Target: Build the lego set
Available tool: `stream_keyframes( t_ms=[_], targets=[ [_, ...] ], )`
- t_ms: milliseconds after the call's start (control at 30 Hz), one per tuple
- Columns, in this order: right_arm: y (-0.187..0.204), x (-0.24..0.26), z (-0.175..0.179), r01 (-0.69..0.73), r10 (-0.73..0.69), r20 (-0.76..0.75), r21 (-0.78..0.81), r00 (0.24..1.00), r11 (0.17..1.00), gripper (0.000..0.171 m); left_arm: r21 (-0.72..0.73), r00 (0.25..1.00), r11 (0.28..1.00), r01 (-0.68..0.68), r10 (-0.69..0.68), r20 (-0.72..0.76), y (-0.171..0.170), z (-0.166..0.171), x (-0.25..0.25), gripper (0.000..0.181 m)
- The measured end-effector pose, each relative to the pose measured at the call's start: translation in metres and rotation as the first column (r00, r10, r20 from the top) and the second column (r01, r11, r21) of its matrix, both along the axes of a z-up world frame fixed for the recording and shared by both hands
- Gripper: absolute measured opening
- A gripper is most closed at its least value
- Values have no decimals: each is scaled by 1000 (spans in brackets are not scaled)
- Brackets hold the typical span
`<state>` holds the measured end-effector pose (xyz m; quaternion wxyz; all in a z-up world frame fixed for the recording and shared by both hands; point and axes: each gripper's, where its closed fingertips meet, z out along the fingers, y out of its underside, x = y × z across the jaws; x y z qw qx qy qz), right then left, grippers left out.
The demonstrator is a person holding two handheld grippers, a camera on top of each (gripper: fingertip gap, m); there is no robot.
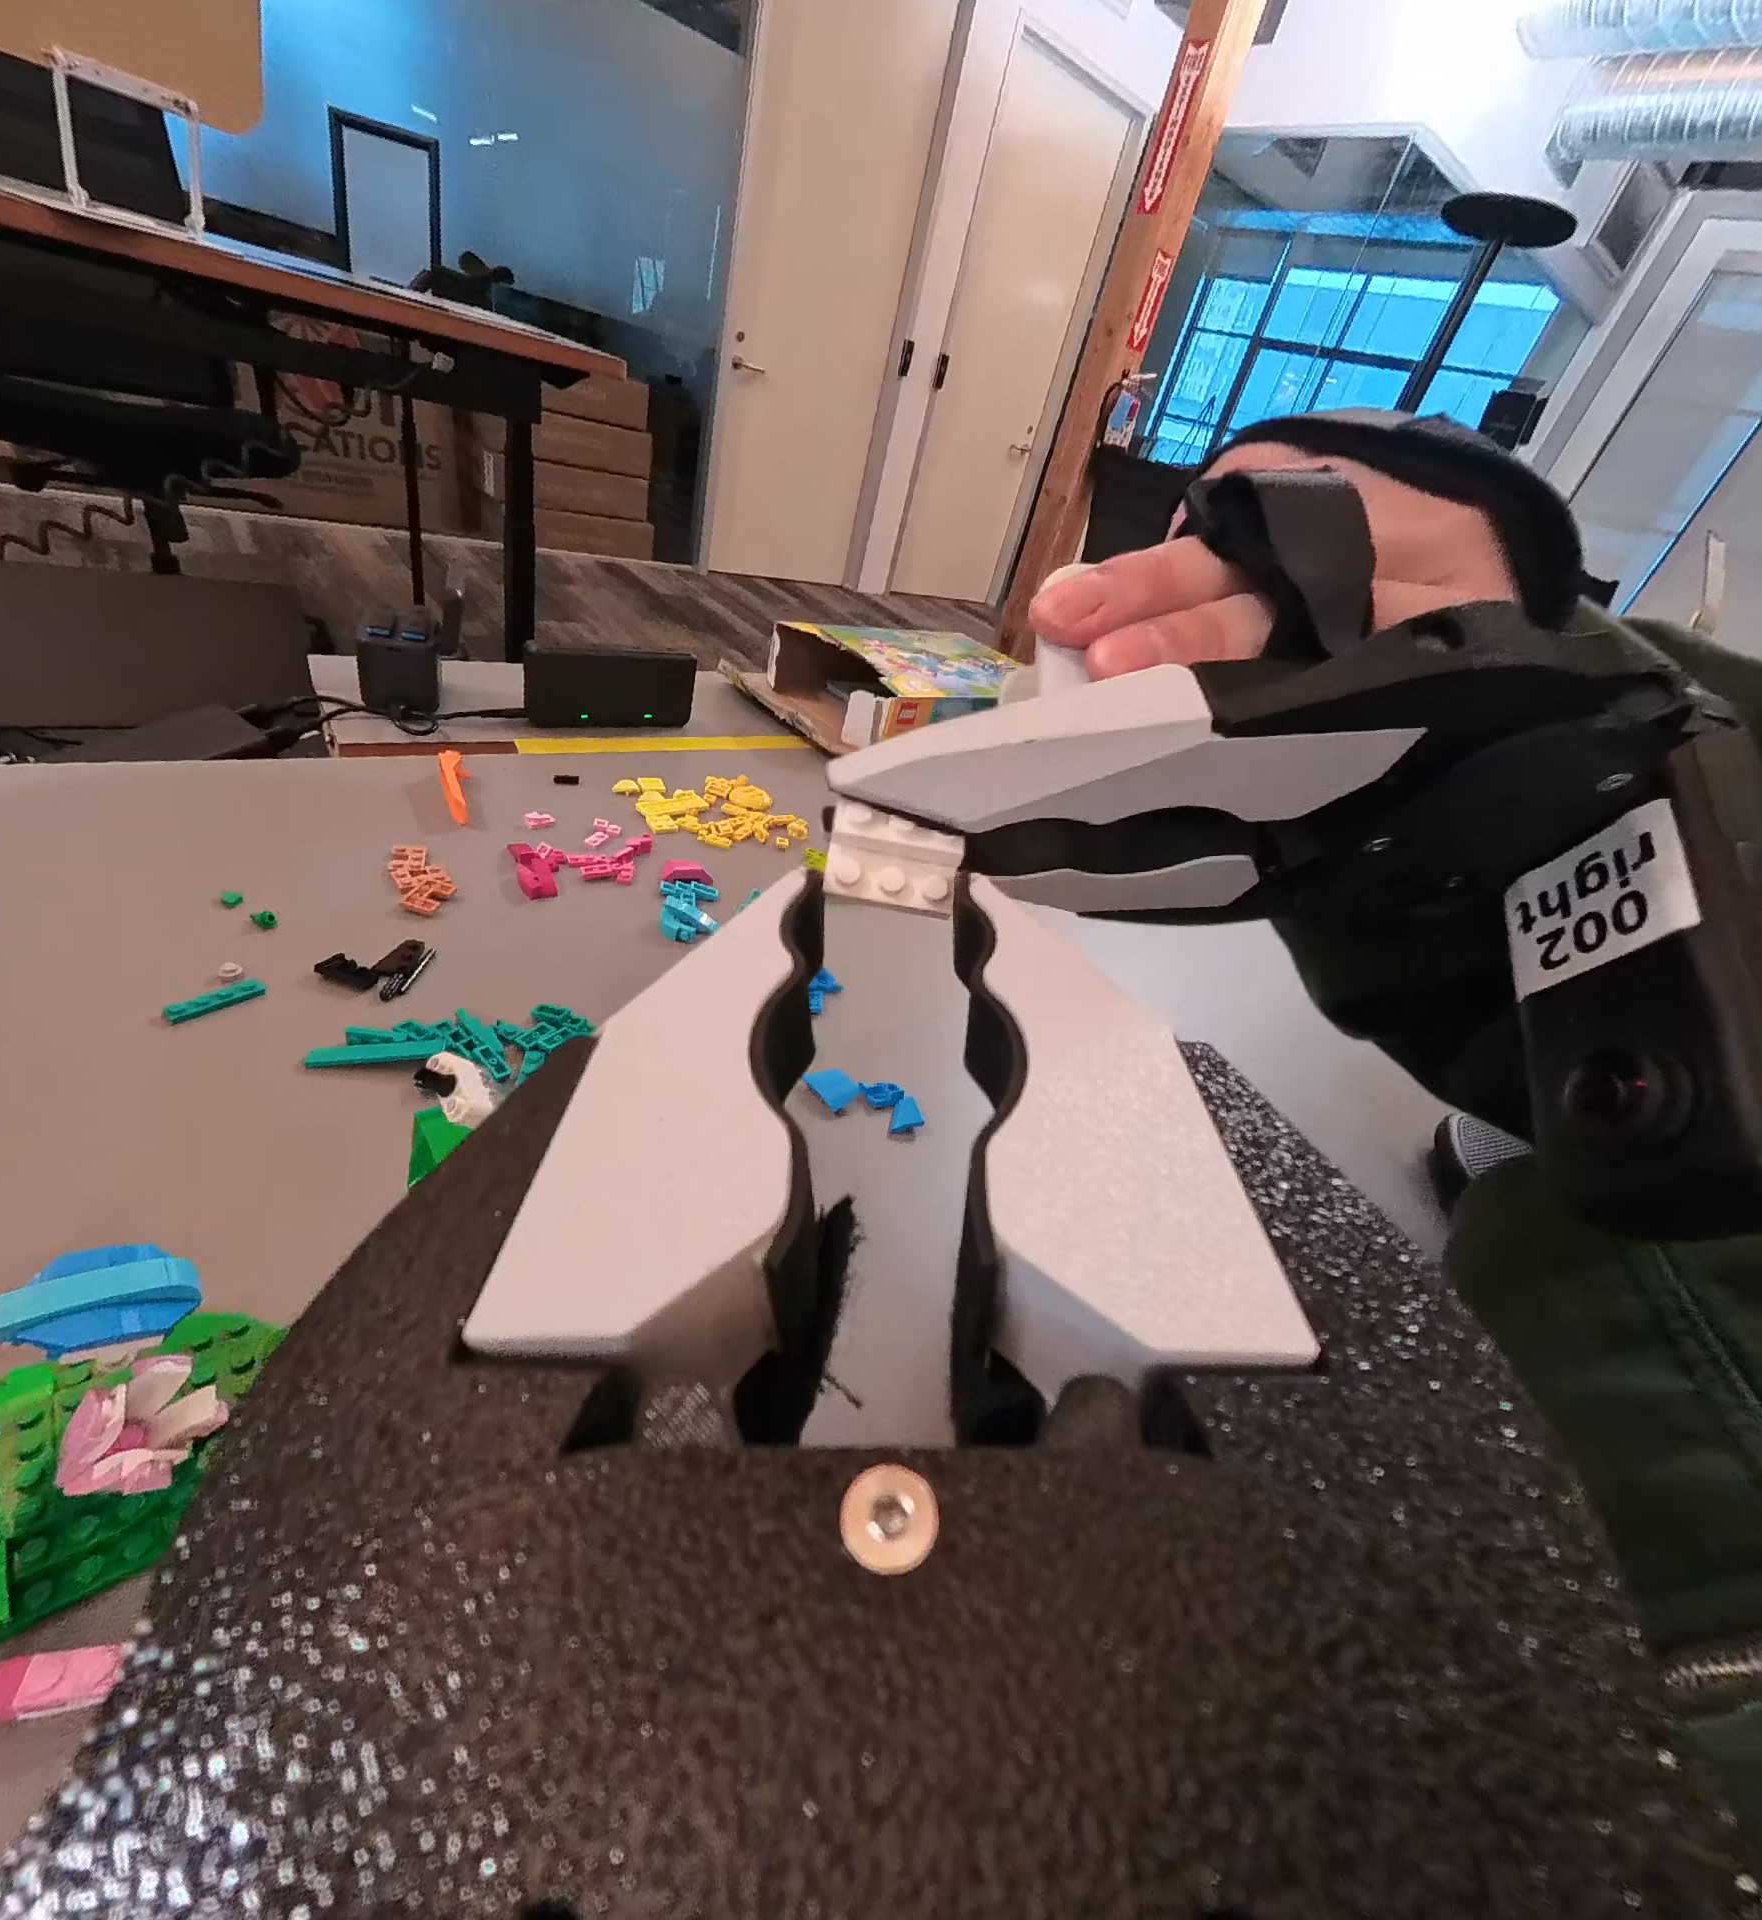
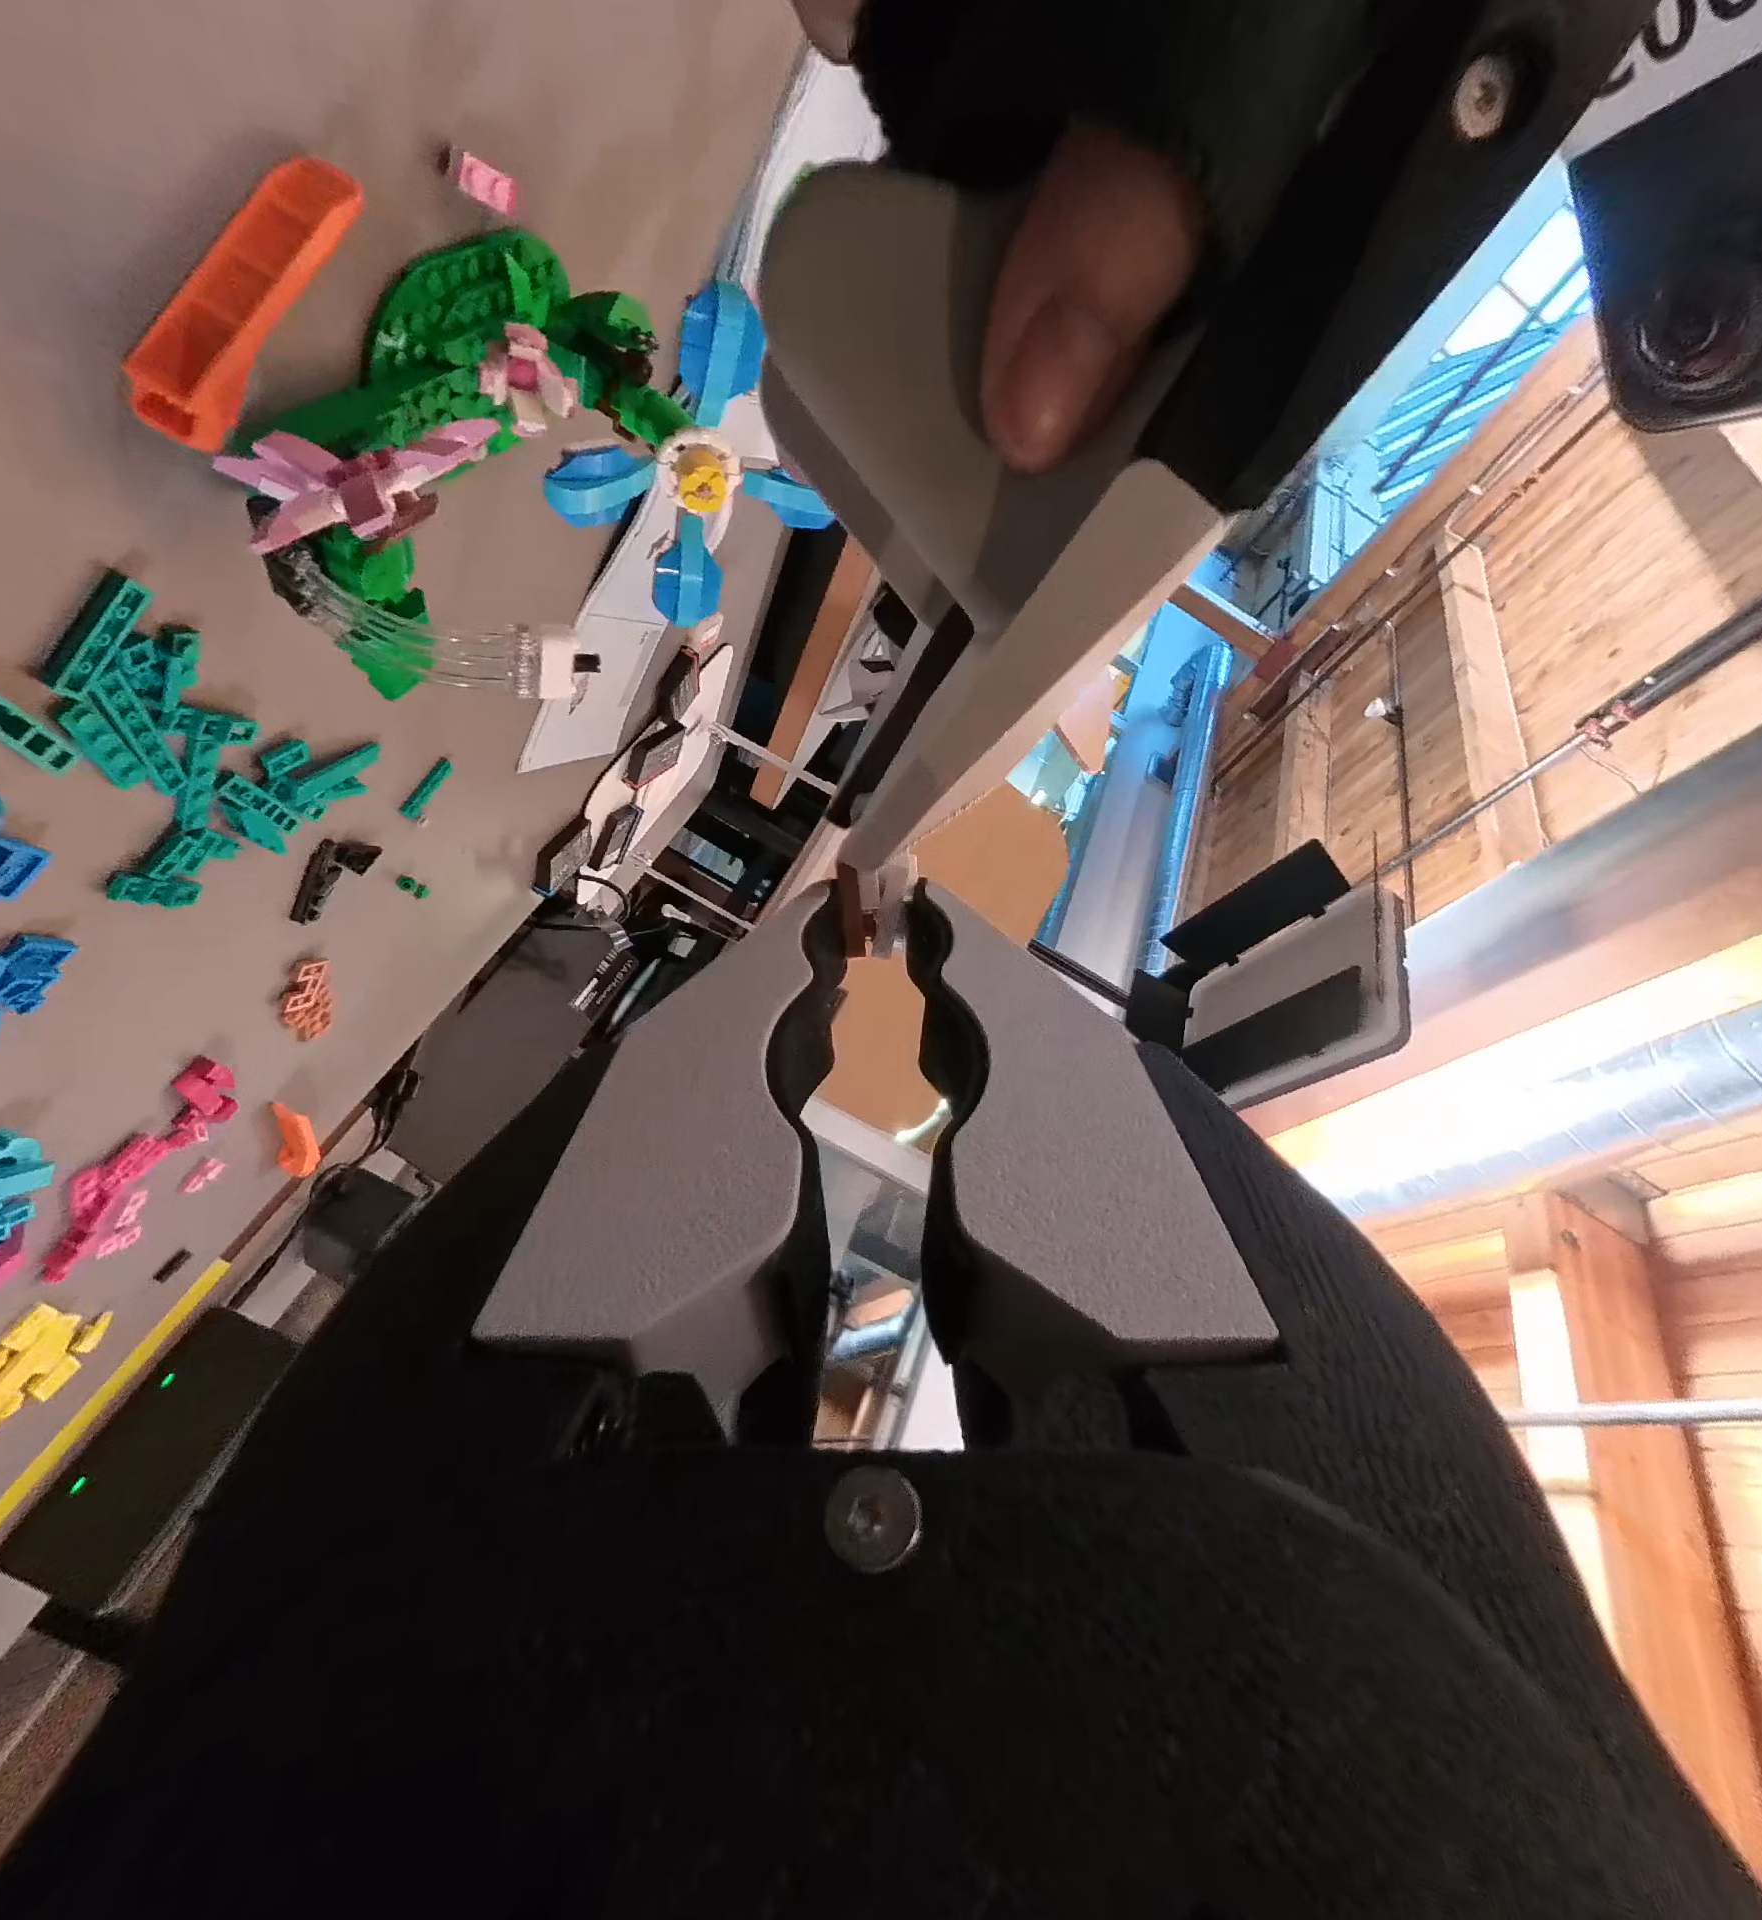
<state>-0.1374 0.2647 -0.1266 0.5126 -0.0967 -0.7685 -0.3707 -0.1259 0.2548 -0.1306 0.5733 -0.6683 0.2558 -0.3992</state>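
In the left wrist view my left gripper (image 1: 885,906) is shut on the lower part of a small white lego assembly (image 1: 892,878), held above the grey table (image 1: 129,1039). My right gripper (image 1: 908,831) comes in from the right, and its jaws are closed on the upper white plate. In the right wrist view my right gripper (image 2: 872,916) pinches the same small piece (image 2: 889,914), which shows a brown part there. The left gripper's fingertips (image 2: 872,847) meet it from above. The partly built green flower model (image 2: 461,343) lies on the table.
Sorted loose pieces lie on the table: teal (image 1: 461,1039), pink (image 1: 586,862), yellow (image 1: 711,810), blue (image 1: 866,1096). An orange brick separator (image 2: 243,301) lies beside the model. The lego box (image 1: 887,675) and a black charger (image 1: 607,686) stand at the far edge. The grippers are tip to tip, or close to it. Left tips and right tips are each some 20 cm from the orange brick separator (image 2: 243,301).
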Motion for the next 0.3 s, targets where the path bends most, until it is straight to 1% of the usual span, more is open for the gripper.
stream_keyframes(
  t_ms=[67, 100, 167, 200, 267, 300],
  targets=[
    [-1, 1, 1, 4, -5, -18, -48, 1000, 999, 9, 23, 1000, 1000, -3, 2, 10, 0, 2, 1, 22],
    [-2, 2, 3, 7, -12, -47, -110, 999, 994, 9, 65, 1000, 998, -9, 9, -2, 0, 5, 1, 22],
    [-5, 3, 0, 10, -39, -90, -303, 995, 953, 9, 237, 996, 970, -53, 69, -57, -3, 16, 1, 28],
    [-8, 3, 0, 0, -48, -112, -393, 993, 920, 9, 341, 991, 938, -56, 95, -98, -8, 22, 2, 34],
    [-12, 3, -1, -13, -62, -131, -505, 989, 863, 9, 513, 968, 858, -22, 147, -205, -17, 25, 5, 44],
    [-13, 4, -2, -17, -66, -134, -540, 989, 841, 9, 568, 951, 823, 2, 175, -256, -20, 23, 7, 43]
  ],
)
